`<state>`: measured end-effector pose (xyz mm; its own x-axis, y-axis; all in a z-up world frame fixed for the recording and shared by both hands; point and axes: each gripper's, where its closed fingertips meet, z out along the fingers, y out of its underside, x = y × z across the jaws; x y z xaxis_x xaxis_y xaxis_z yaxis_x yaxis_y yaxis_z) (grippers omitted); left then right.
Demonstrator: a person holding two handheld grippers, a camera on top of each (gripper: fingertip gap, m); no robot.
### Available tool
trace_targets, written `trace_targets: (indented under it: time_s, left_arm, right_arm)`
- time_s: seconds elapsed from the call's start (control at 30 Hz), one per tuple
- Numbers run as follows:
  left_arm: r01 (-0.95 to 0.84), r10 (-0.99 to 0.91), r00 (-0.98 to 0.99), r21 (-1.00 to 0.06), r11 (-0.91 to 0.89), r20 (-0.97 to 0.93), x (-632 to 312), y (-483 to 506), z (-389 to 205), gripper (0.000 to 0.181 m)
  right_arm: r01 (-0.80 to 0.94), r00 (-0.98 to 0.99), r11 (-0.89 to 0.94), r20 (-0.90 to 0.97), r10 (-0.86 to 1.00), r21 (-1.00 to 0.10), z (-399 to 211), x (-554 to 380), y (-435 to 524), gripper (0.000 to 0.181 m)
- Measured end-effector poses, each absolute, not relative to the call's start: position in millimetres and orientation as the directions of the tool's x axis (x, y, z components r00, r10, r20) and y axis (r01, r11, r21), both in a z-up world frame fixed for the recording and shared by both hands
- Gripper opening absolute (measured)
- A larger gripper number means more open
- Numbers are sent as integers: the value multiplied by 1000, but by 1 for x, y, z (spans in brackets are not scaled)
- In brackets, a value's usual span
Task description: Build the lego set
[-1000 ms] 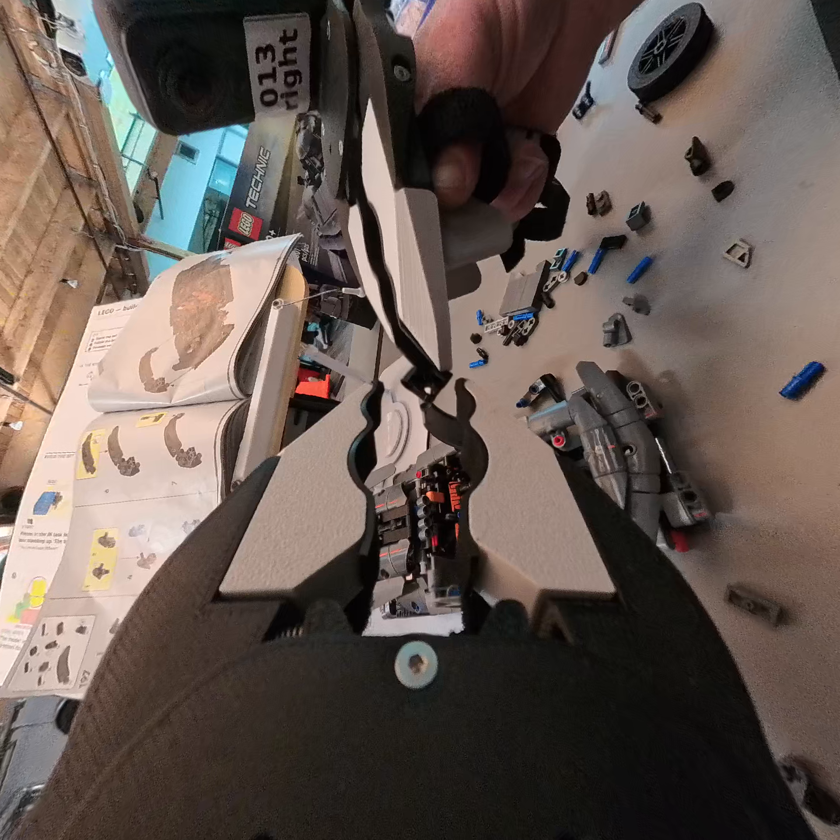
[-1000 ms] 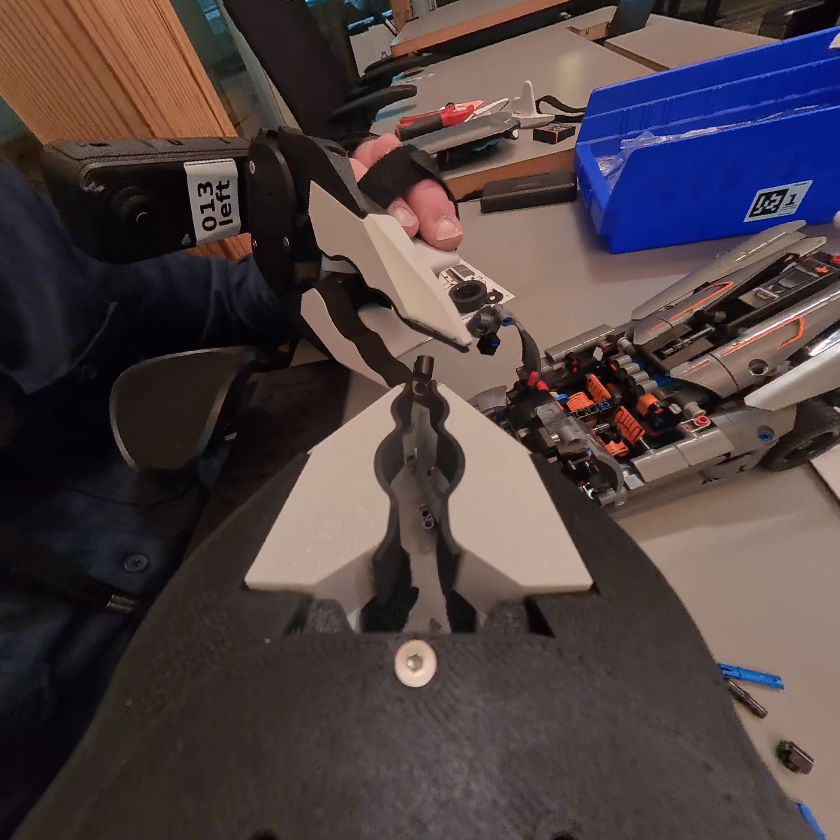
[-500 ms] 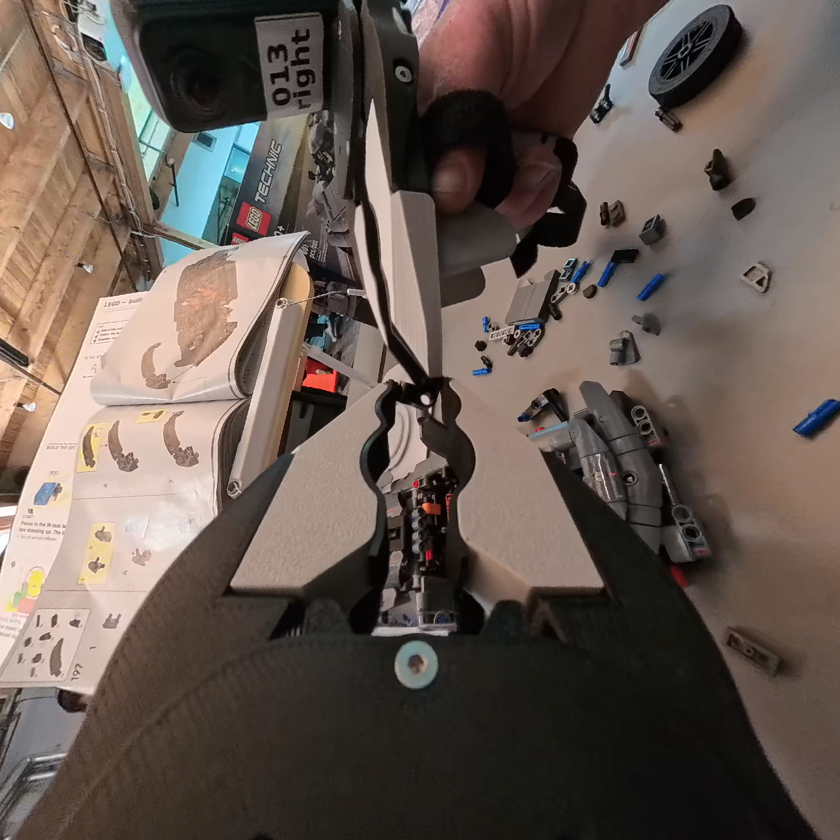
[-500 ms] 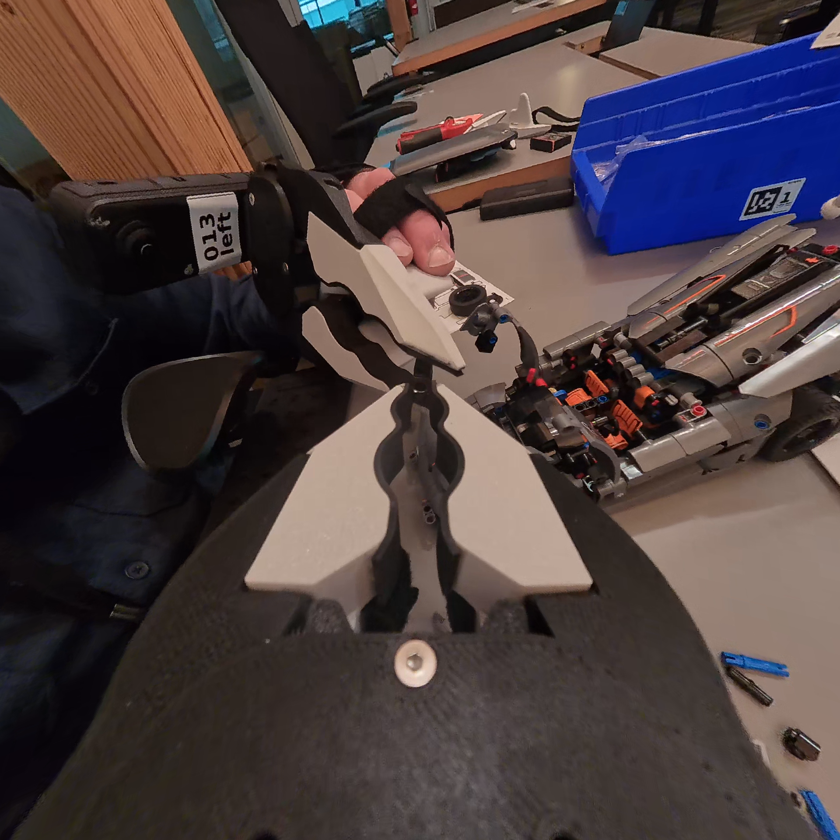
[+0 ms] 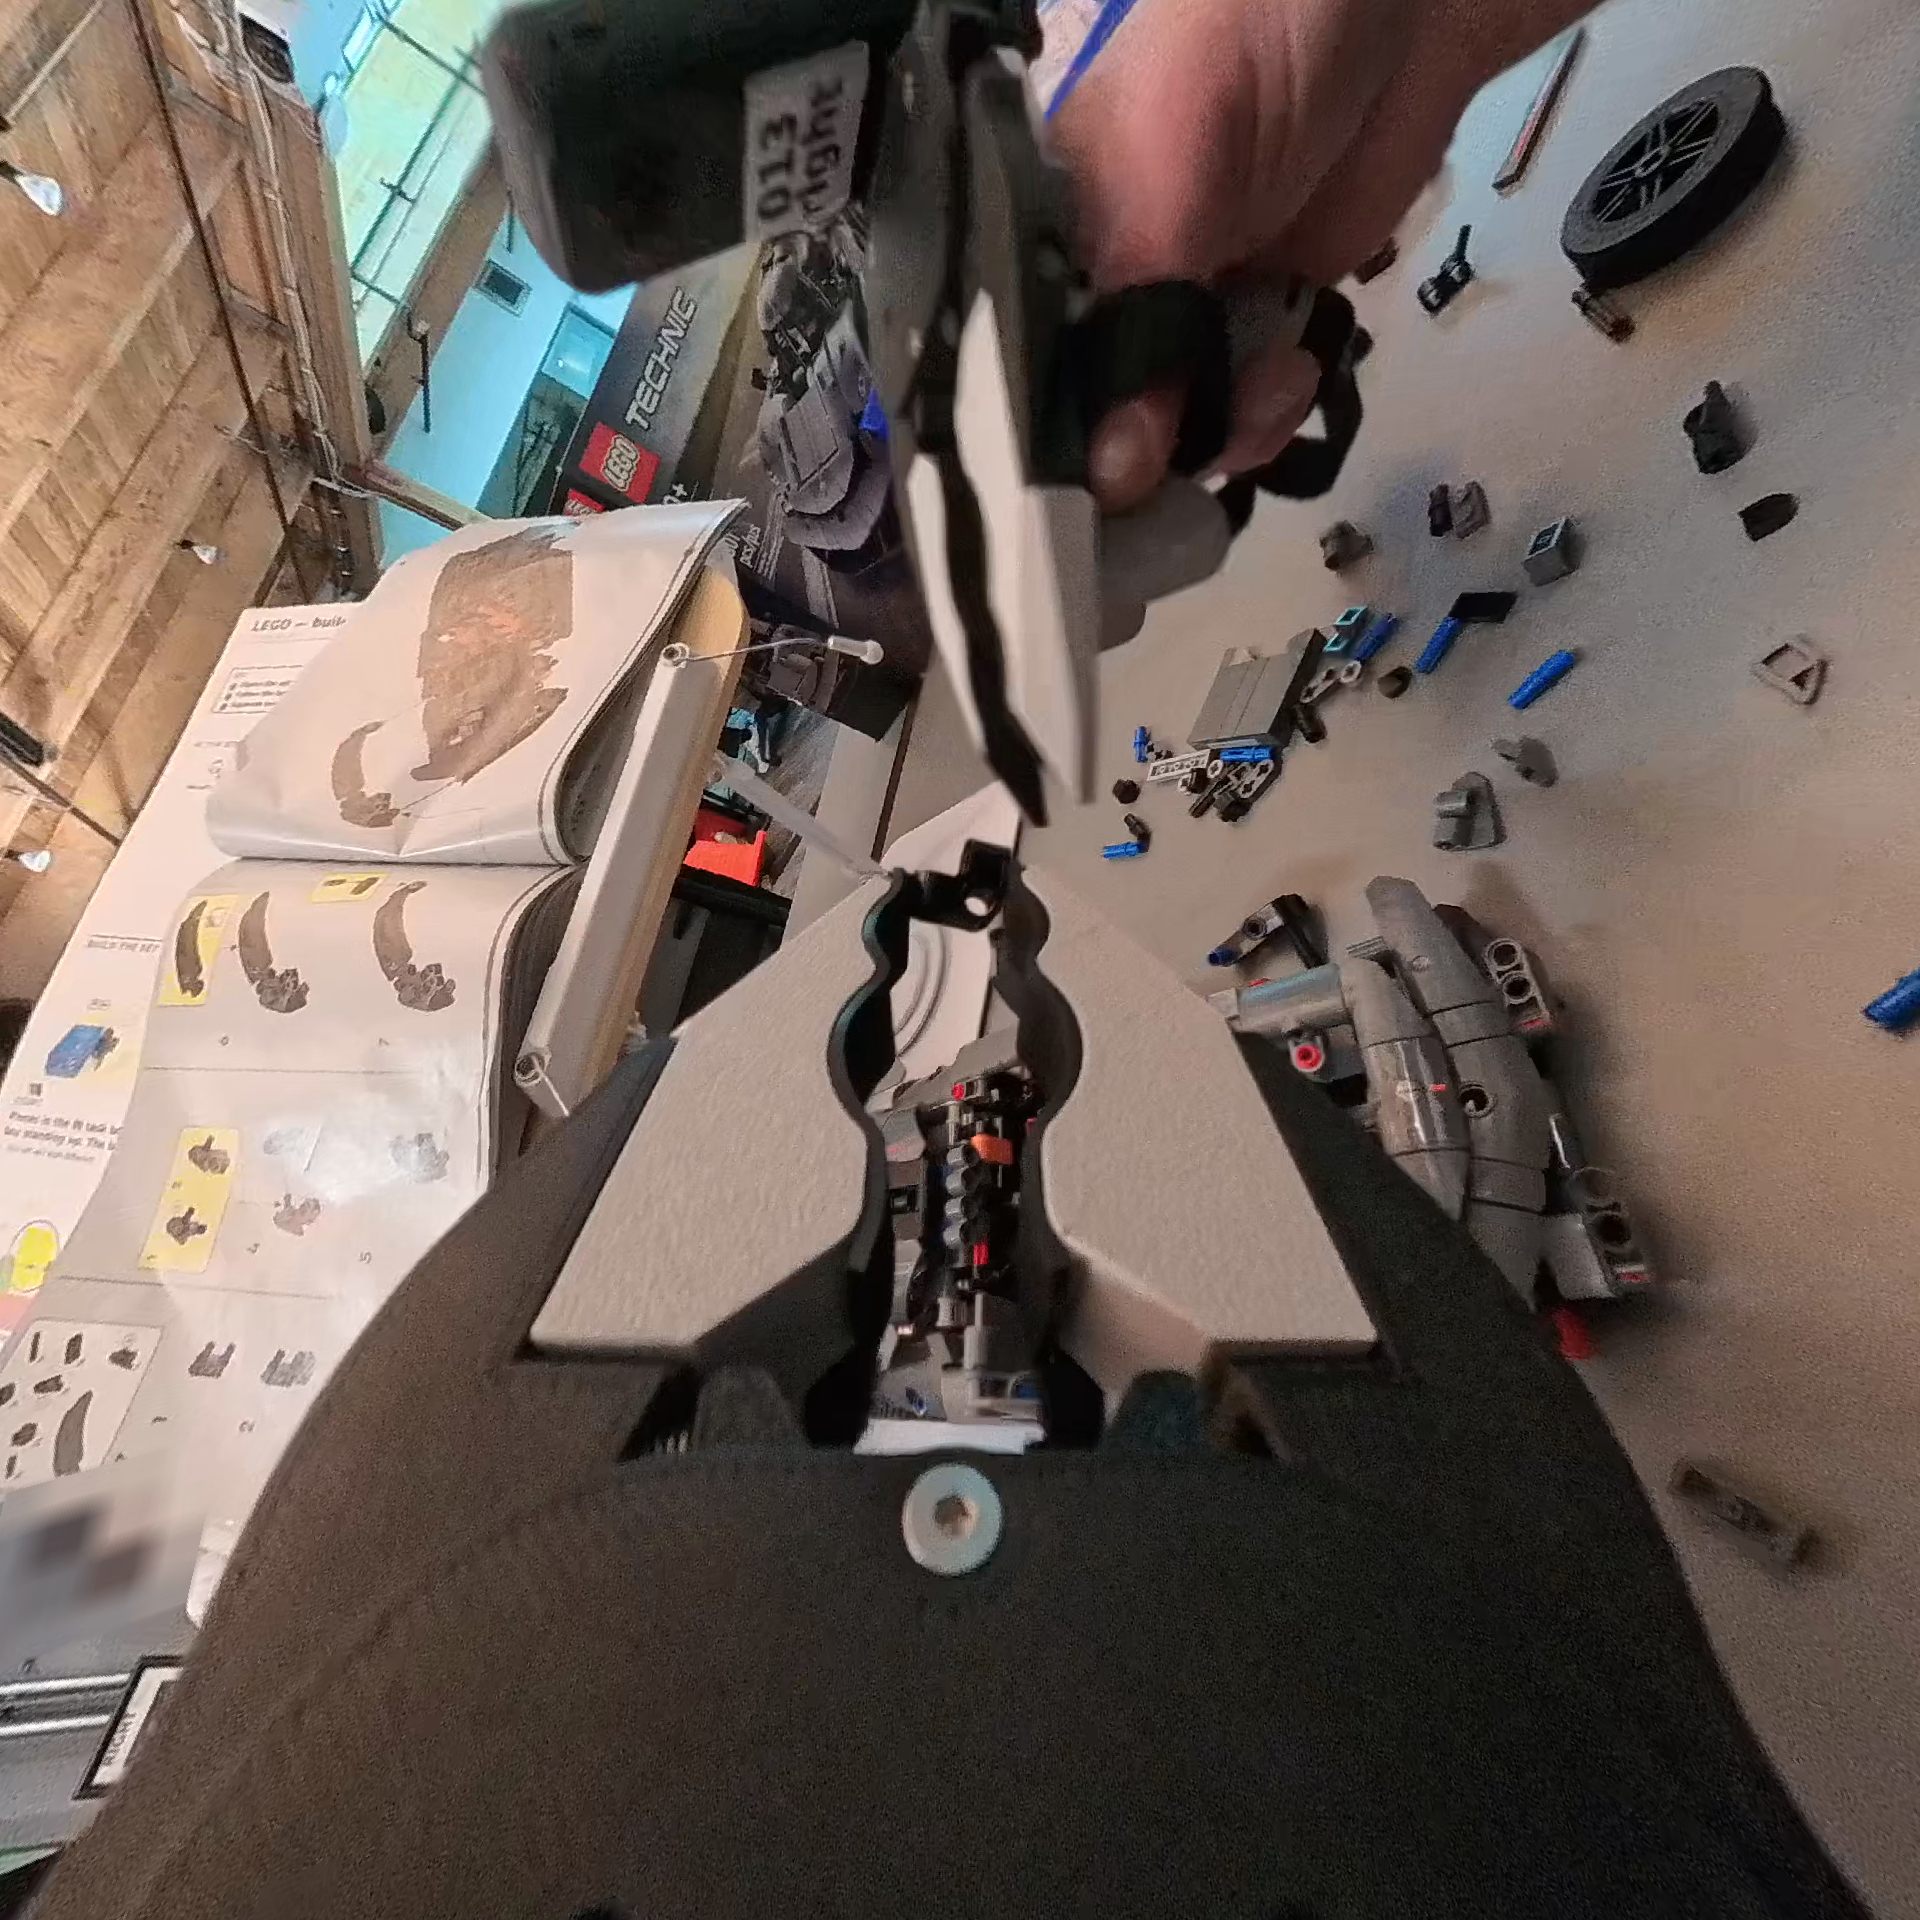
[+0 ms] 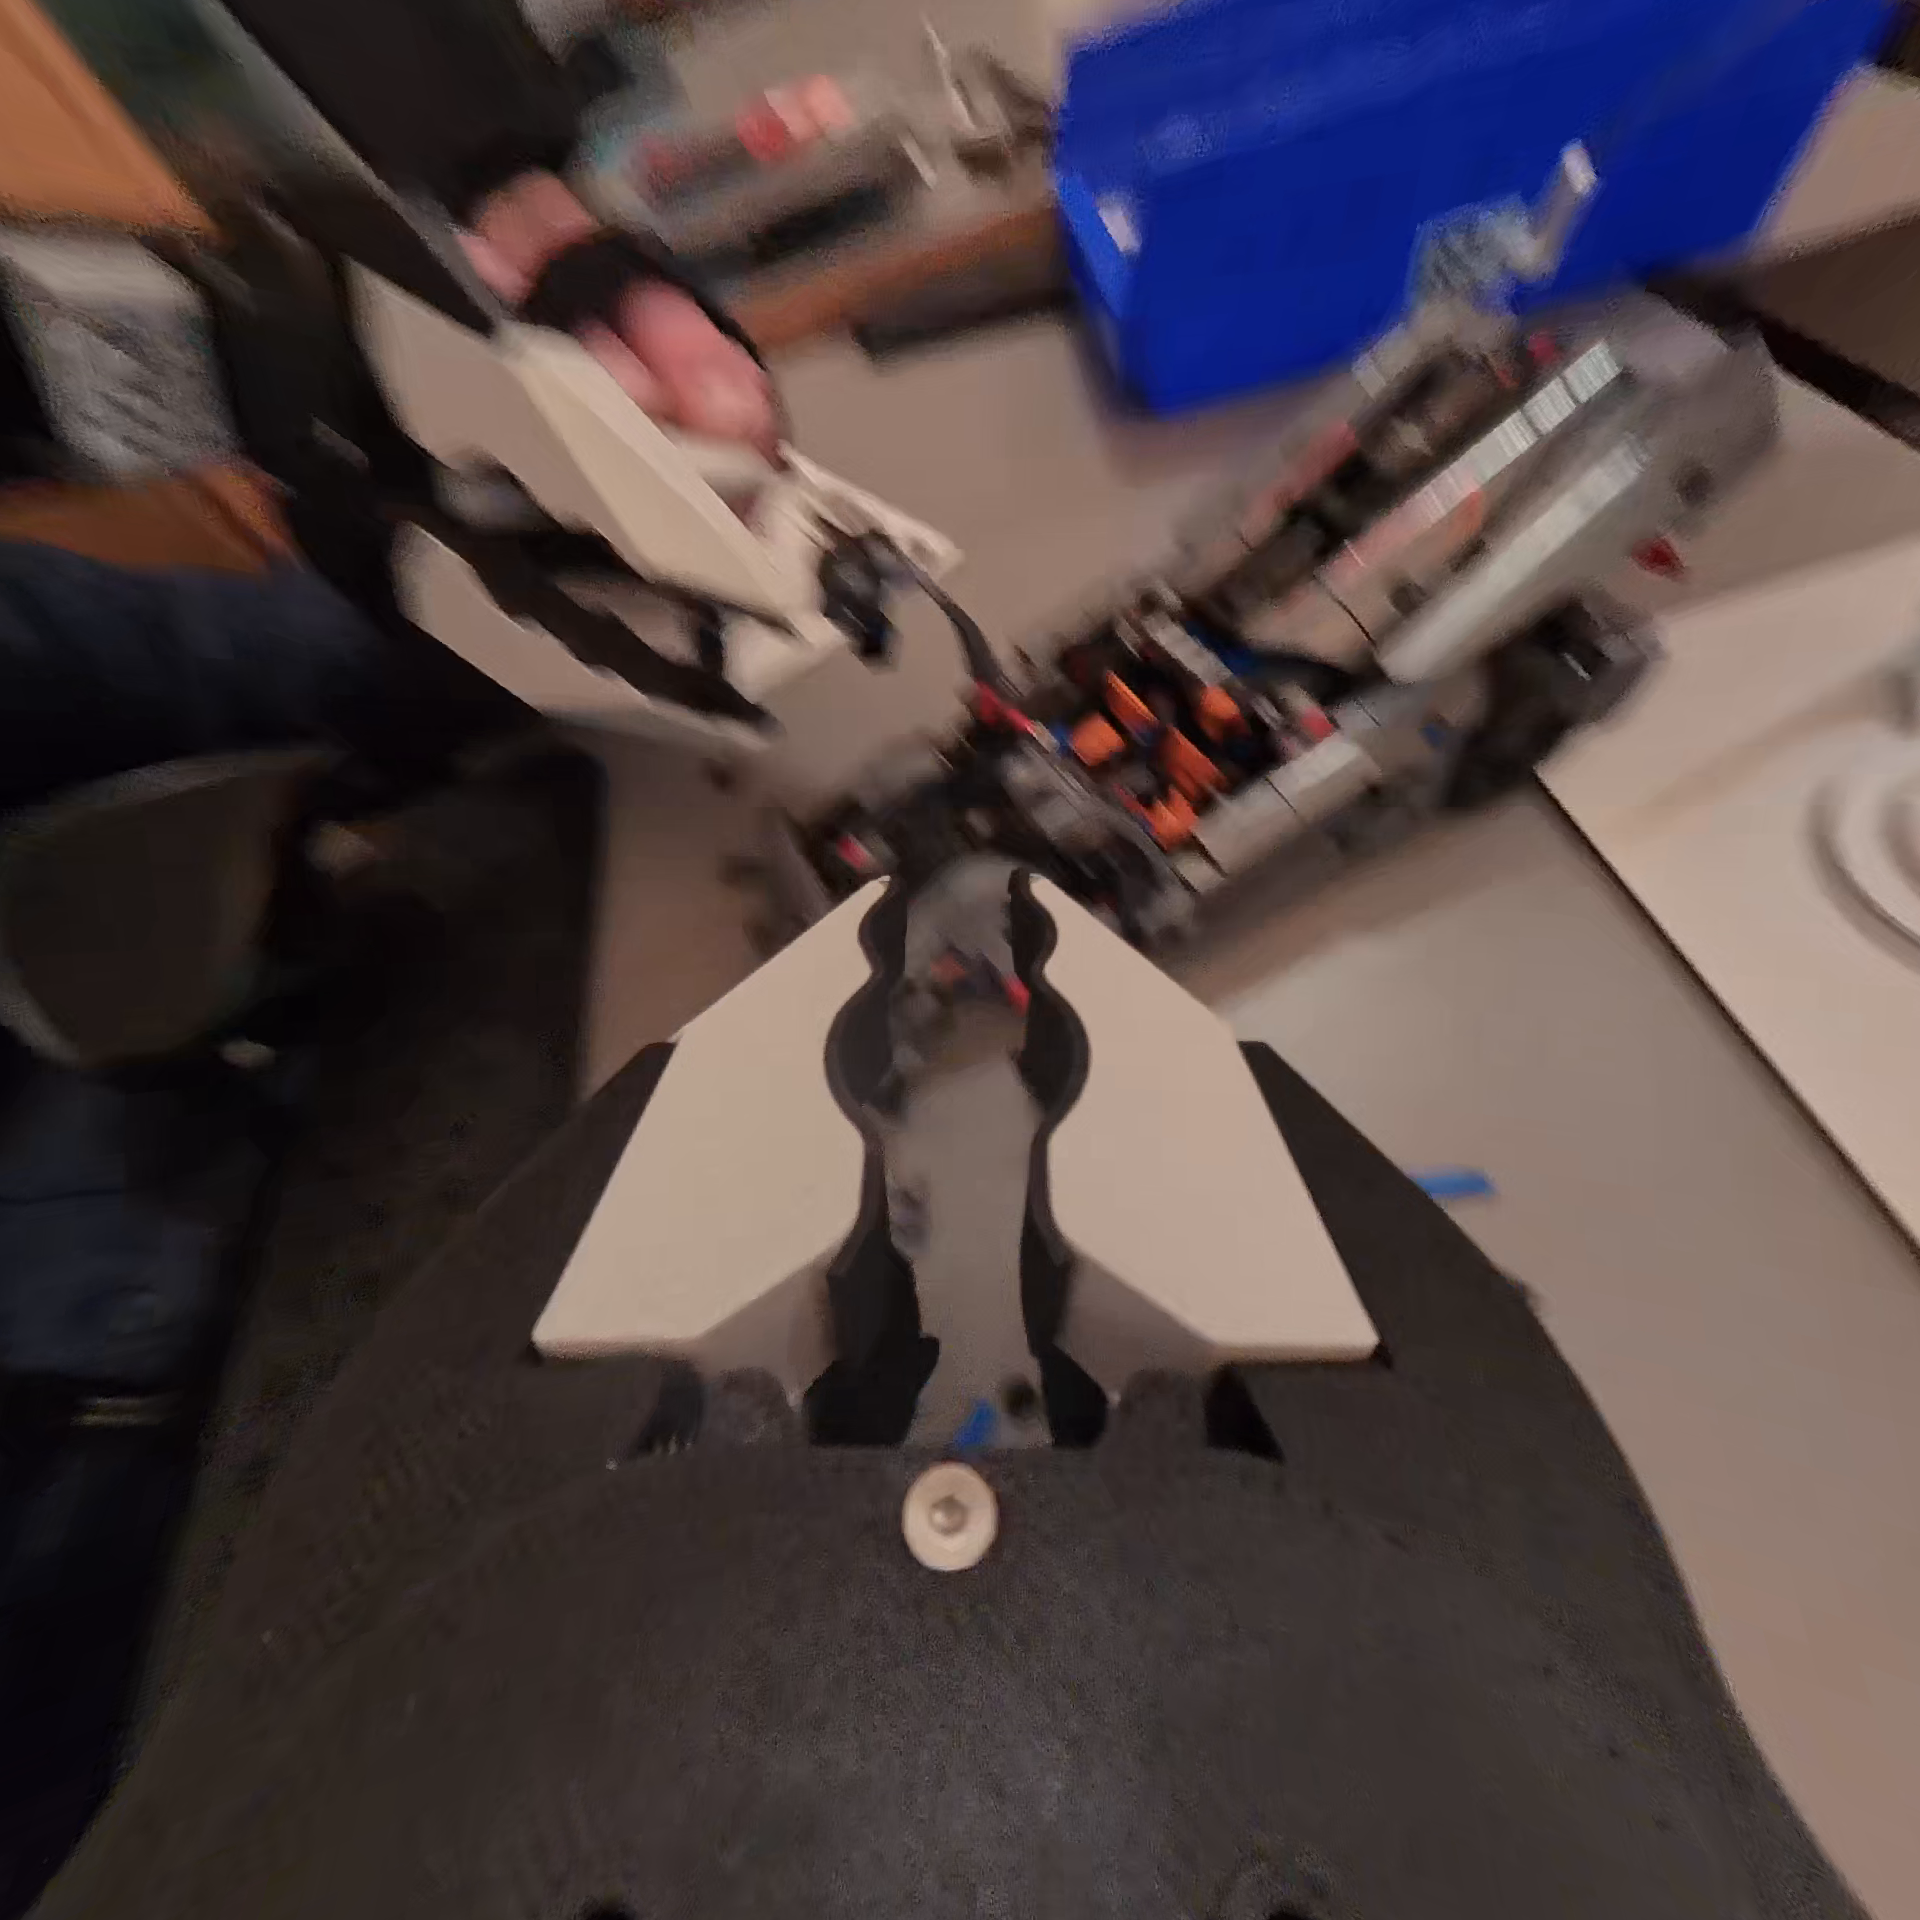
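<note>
My left gripper [image 5: 951, 902] is shut on a small black lego piece [image 5: 977, 878], pinched at its fingertips and held in the air. My right gripper [image 6: 951, 896] is open and empty; in the left wrist view it [image 5: 1039, 795] hangs just above the black piece, apart from it. The grey and orange lego car [image 6: 1351, 644] stands on the table beyond the right gripper, blurred, and shows between the left fingers [image 5: 966, 1174]. The left gripper [image 6: 769, 675] shows at the left of the right wrist view.
An open instruction booklet [image 5: 364, 935] and the lego box [image 5: 727, 416] stand at the left. A grey sub-assembly [image 5: 1455, 1091], a black wheel [image 5: 1673, 166] and several small loose parts lie on the table [image 5: 1714, 883]. A blue bin [image 6: 1455, 177] stands behind the car. Tip to tip, the grippers are about 5 centimetres apart.
The black piece passed from my right gripper to my left, which closed on it. The right gripper opened and pulled back; its view is now blurred from motion.
</note>
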<state>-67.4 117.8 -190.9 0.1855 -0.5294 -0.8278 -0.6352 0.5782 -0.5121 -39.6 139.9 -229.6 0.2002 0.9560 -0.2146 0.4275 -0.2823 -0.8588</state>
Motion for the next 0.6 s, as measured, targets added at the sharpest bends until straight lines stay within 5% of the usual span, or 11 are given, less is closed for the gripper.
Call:
trace_targets:
  time_s: [0.27,0.6]
  left_arm:
    - [-638,-537,184,-516,572,-823,-70,119,-193,14]
    - [-639,-543,185,-520,567,-819,-71,119,-194,14]
  right_arm:
    - [747,240,-221,-56,969,-626,-308,-32,142,26]
    - [784,228,-175,15,973,-596,-316,-31,144,0]
